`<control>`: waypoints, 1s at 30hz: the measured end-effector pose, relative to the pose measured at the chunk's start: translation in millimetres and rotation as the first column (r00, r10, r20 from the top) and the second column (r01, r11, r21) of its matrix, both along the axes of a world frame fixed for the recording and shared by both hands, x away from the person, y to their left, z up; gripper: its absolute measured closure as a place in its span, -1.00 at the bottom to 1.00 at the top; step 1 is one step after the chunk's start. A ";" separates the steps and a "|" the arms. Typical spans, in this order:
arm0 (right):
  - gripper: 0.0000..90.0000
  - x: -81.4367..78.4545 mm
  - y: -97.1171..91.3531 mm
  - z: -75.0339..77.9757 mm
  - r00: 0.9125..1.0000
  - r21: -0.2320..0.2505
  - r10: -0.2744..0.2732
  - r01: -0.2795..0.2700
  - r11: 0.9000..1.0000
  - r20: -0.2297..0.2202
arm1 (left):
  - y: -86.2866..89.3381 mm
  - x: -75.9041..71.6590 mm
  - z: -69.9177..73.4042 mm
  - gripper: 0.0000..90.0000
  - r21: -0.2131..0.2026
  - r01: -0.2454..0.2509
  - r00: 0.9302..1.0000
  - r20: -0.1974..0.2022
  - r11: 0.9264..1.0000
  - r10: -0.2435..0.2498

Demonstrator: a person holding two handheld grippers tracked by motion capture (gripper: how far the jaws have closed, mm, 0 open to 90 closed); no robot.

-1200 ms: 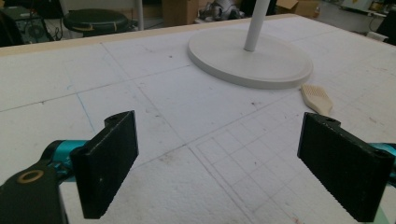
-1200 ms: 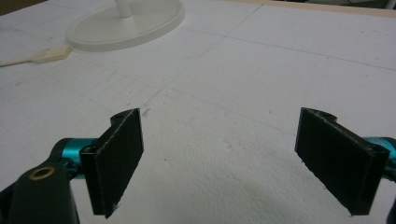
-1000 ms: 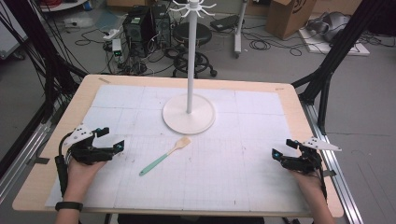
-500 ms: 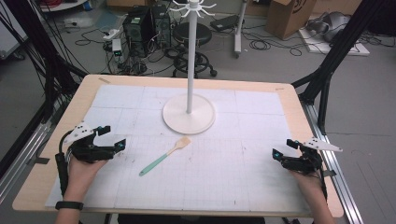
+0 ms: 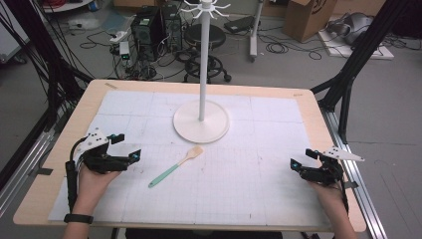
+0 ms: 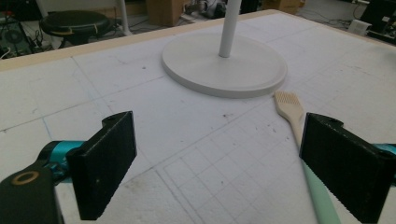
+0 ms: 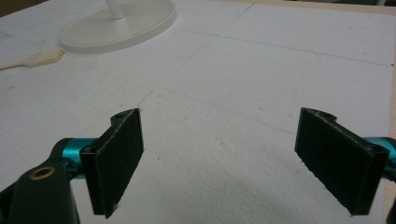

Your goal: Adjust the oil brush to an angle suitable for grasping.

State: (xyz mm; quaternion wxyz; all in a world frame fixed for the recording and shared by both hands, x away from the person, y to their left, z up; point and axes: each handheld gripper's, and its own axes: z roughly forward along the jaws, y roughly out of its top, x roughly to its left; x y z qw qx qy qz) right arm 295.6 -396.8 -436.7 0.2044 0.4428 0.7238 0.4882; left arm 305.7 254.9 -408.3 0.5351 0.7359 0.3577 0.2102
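A small brush (image 5: pixel 175 167) with a mint-green handle and a pale slotted head lies on the white mat, just in front of the white stand's round base (image 5: pixel 201 122). The stand's pole rises to a ring of hooks. In the high view my left gripper (image 5: pixel 128 148) rests at the mat's left, open and empty, with the brush a short way to its right. In the left gripper view the brush (image 6: pixel 294 122) runs behind the right jaw. My right gripper (image 5: pixel 300 159) sits at the mat's right edge, open and empty. The brush's head (image 7: pixel 39 58) and the base (image 7: pixel 116 25) show far off.
The white gridded mat (image 5: pixel 259 189) covers most of the wooden table (image 5: pixel 59 129). Black frame legs stand at both sides of the table. Beyond the far edge are a stool, computer cases and cables on the floor.
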 end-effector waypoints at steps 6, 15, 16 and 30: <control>-0.68 -0.1 -0.6 0.1 1.000 0.002 -0.002 0.002 1.000 -0.003 | -12.8 -0.9 1.4 -0.72 0.016 0.028 1.000 0.012 0.999 -0.029; -0.68 0.2 -0.8 0.0 1.000 0.000 -0.001 0.001 1.000 -0.001 | -38.1 1.5 -1.4 -0.72 0.055 0.072 0.997 -0.020 0.996 -0.071; -0.68 0.2 -0.9 0.0 1.000 0.000 0.000 0.000 1.000 -0.001 | -40.7 2.0 -2.2 -0.72 0.054 0.076 0.997 -0.023 0.996 -0.075; -0.68 0.0 0.6 0.1 1.000 0.002 0.001 -0.001 1.000 -0.007 | -83.4 7.8 -13.0 -0.72 0.091 0.123 0.991 -0.068 0.988 -0.117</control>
